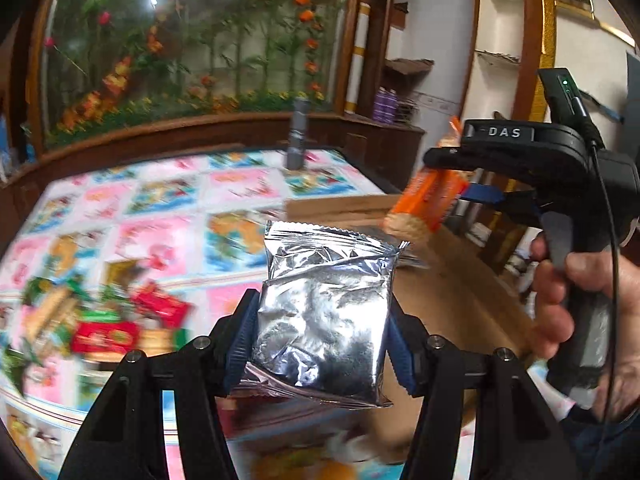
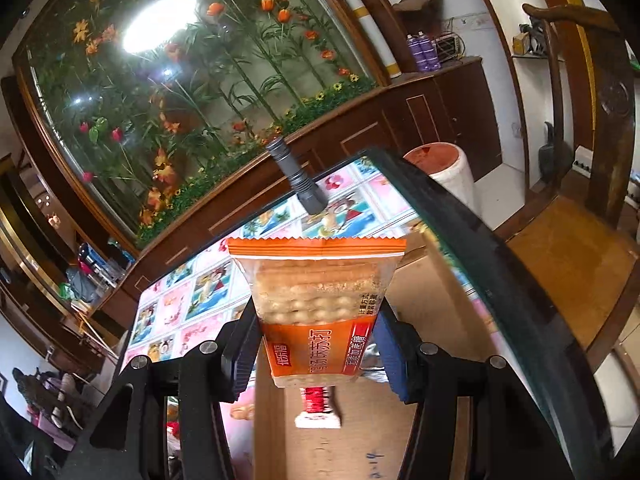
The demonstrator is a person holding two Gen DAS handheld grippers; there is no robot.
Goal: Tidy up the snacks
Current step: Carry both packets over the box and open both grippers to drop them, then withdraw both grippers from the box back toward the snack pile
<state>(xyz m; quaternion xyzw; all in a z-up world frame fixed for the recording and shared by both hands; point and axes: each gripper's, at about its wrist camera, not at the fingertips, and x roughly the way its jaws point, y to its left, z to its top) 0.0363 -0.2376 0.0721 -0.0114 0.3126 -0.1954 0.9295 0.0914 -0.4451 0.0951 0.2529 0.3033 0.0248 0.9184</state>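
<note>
Two snack packets are in hand, one per tool.

Left wrist view: the left tongs are clamped on a silver foil packet, blue pads pressed against both of its side edges, packet upright above the bench. The bench carries a glass top over a pink-and-blue picture cloth. A heap of loose snacks, red, green and gold wrappers, lies on the bench at lower left, blurred. A brown cardboard box sits just behind and to the right of the foil packet. A grey flashlight stands upright at the far edge of the bench. At right, a hand grips the handle of the right tongs, which carry an orange cracker packet over the box.

Right wrist view: the right tongs are clamped on the orange cracker packet, pads on both sides of its lower half. Below it lies the cardboard box, with a red-and-white packet inside. The flashlight stands beyond. A wooden chair stands off the bench edge at right.
</note>
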